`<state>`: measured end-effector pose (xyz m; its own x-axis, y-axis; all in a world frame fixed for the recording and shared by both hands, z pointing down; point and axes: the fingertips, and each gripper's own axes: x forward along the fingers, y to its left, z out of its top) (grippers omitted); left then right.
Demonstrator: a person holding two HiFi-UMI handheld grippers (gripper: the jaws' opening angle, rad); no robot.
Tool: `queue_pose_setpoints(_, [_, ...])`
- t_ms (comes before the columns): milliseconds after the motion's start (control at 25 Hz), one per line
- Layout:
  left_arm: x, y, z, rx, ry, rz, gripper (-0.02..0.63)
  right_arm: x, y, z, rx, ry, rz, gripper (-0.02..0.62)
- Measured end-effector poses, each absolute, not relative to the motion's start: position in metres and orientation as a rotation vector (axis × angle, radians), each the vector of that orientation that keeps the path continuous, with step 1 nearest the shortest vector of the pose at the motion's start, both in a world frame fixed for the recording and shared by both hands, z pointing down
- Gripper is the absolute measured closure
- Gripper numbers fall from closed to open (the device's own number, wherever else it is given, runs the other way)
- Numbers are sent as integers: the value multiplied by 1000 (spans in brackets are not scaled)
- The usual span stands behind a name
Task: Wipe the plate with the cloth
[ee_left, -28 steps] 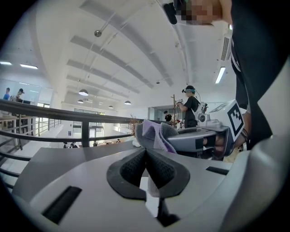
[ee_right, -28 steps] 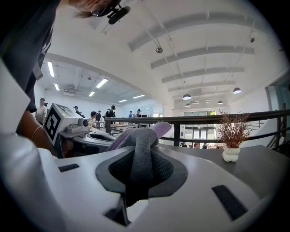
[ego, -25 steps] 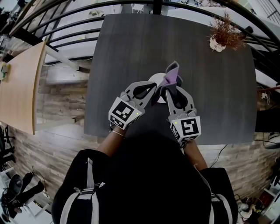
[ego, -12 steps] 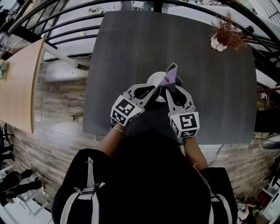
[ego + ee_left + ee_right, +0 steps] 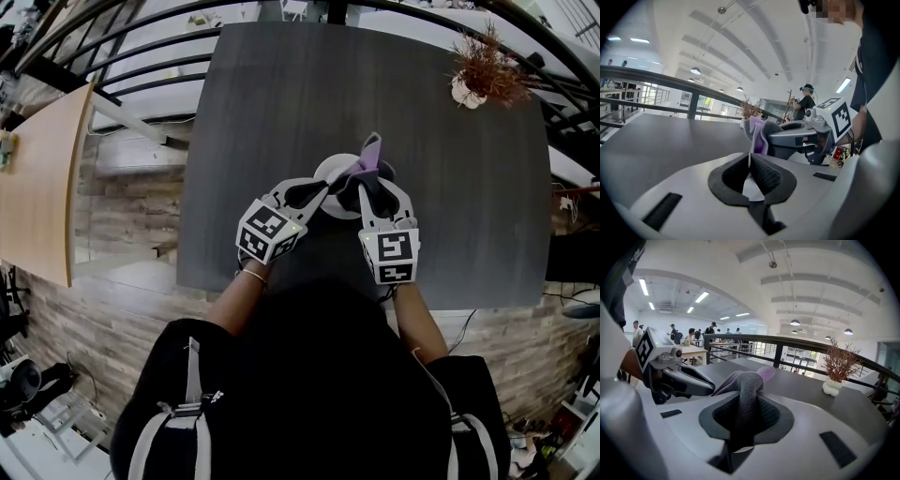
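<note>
Head view: one dark grey table with a matte, faintly streaked top and rounded corners. On or just over it is one round white plate, one purple and grey cloth, and in the far corner one dried, twiggy plant in a lumpy white vase. There are two pale grey grippers, each bearing one marker cube. The left gripper meets the plate's near-left rim, and the right gripper reaches over the plate with the cloth standing up from its tip.

Left gripper view: the left gripper's two ribbed black pads are pressed together on a thin white edge, the plate's rim. Beyond hang the fuzzy cloth and the right gripper.

Right gripper view: the right gripper's pads pinch one bunched fold of the nubbly cloth. The left gripper lies just beside it, and the plant is well apart on the table.
</note>
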<state>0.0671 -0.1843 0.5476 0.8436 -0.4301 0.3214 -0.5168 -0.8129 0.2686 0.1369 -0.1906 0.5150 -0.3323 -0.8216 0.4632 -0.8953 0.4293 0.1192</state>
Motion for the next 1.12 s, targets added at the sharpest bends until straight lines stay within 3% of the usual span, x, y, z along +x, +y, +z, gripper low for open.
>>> queue_pose_setpoints(640, [49, -198, 576, 2451, -763, 458, 593, 153, -198, 555, 1452, -2071, 270, 532])
queue_pose_setpoints(760, [50, -198, 583, 2404, -756, 488, 531, 158, -199, 560, 1466, -2052, 294, 532])
queue_pose_setpoints(1120, [48, -195, 601, 2267, -713, 564, 499, 160, -202, 577, 1373, -1956, 154, 532])
